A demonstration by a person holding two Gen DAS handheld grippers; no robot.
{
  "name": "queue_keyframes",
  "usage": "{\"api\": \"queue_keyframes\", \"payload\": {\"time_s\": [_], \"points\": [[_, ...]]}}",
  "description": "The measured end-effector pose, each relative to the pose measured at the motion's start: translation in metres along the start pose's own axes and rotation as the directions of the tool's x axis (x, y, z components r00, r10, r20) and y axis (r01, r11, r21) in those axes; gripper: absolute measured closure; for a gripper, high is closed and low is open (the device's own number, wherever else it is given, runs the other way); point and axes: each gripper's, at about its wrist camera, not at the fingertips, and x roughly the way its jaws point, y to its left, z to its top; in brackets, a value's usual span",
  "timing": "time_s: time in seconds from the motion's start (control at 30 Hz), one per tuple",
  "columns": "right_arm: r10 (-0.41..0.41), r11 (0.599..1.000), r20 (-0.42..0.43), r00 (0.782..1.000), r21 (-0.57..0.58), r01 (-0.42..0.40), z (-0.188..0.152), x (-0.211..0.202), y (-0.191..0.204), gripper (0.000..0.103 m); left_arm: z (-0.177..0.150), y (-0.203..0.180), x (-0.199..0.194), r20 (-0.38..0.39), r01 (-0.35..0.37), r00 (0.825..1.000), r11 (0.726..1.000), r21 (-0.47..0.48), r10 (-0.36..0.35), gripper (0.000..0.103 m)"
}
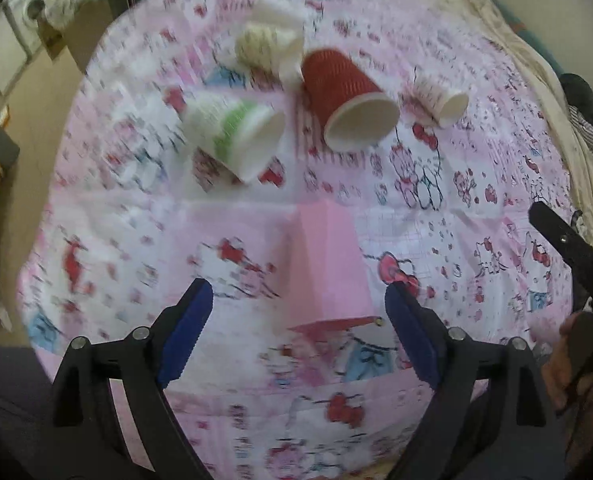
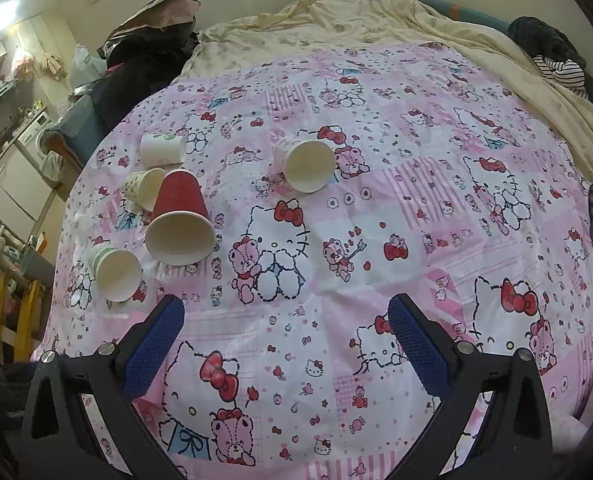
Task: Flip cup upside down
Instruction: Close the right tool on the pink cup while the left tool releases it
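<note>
Five paper cups lie tipped on the pink cartoon-print bedsheet [image 2: 376,240], insides bare; the ribbed red paper cup [image 2: 178,216] lies at ten o'clock. Left gripper [image 1: 298,300] and right gripper [image 2: 286,316] both gape, holding nothing

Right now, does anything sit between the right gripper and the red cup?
Nothing visible does. Only bare patterned bedsheet lies between the open right gripper and the red cup, which lies on its side, mouth toward the camera.

5 paper cups lie on their sides: red ribbed cup [image 2: 179,216] at 9 o'clock, green-striped cup [image 2: 114,274] at 8, 2 white cups [image 2: 162,148] [image 2: 308,165] and a dotted cup [image 2: 142,188] toward 10-11.
</note>
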Motion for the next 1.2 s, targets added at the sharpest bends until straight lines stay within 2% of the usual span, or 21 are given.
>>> {"api": "queue_keyframes", "payload": {"time_s": [0.07, 0.27, 0.4, 0.47, 0.63, 0.77, 0.8, 0.87, 0.93, 1.0, 1.07, 1.1, 1.17, 1.2], "points": [[-0.004, 1.0, 0.003, 1.0, -0.014, 0.004, 0.0, 0.0, 0.004, 0.0, 0.001, 0.01, -0.014, 0.057, -0.027, 0.998, 1.0, 0.002, 0.027, 0.017], [-0.023, 0.999, 0.008, 1.0, -0.04, 0.024, -0.002, 0.002, 0.008, 0.0, 0.007, 0.04, -0.027, 0.139, -0.056, 0.988, 0.998, -0.035, 0.06, 0.011], [0.008, 0.999, -0.002, 1.0, -0.038, -0.008, -0.004, 0.004, 0.01, 0.0, 0.011, 0.054, -0.027, 0.154, -0.066, 0.986, 0.997, -0.033, 0.07, 0.007], [0.017, 0.999, -0.009, 1.0, -0.047, -0.017, -0.004, 0.005, 0.012, 0.0, 0.01, 0.058, -0.026, 0.162, -0.094, 0.982, 0.995, -0.043, 0.1, 0.007], [-0.039, 0.996, -0.015, 0.999, -0.084, 0.037, -0.008, 0.013, 0.021, 0.0, 0.012, 0.07, -0.019, 0.156, -0.124, 0.978, 0.989, -0.079, 0.135, 0.007], [-0.011, 0.996, -0.043, 0.999, -0.09, 0.008, -0.009, 0.02, 0.029, 0.0, 0.012, 0.076, -0.017, 0.19, -0.174, 0.964, 0.981, -0.082, 0.187, 0.007], [0.001, 0.996, -0.062, 0.998, -0.091, -0.007, -0.009, 0.023, 0.032, 0.0, 0.012, 0.078, -0.016, 0.184, -0.175, 0.964, 0.98, -0.098, 0.191, 0.007], [0.079, 0.993, -0.125, 0.989, -0.077, -0.089, -0.009, 0.03, 0.039, 0.0, 0.012, 0.084, -0.014, 0.169, -0.147, 0.971, 0.981, -0.128, 0.168, 0.007], [0.154, 0.984, -0.193, 0.969, -0.059, -0.169, -0.007, 0.037, 0.047, 0.006, 0.013, 0.087, -0.012, 0.153, -0.132, 0.976, 0.981, -0.142, 0.154, 0.007], [0.227, 0.969, -0.268, 0.936, -0.037, -0.246, -0.005, 0.046, 0.056, 0.016, 0.015, 0.088, -0.012, 0.142, -0.118, 0.98, 0.981, -0.152, 0.14, 0.007], [0.305, 0.947, -0.361, 0.881, 0.016, -0.321, -0.001, 0.062, 0.064, 0.021, 0.016, 0.089, -0.012, 0.141, -0.124, 0.979, 0.98, -0.155, 0.146, 0.007], [0.325, 0.941, -0.392, 0.861, 0.041, -0.336, -0.001, 0.068, 0.066, 0.021, 0.017, 0.089, -0.012, 0.141, -0.13, 0.978, 0.98, -0.153, 0.152, 0.007], [0.382, 0.921, -0.464, 0.799, 0.118, -0.371, 0.0, 0.087, 0.07, 0.026, 0.017, 0.091, -0.011, 0.134, -0.133, 0.979, 0.979, -0.154, 0.154, 0.007], [0.398, 0.915, -0.49, 0.776, 0.149, -0.376, 0.0, 0.095, 0.071, 0.029, 0.017, 0.092, -0.011, 0.13, -0.132, 0.98, 0.979, -0.156, 0.153, 0.007]]}}
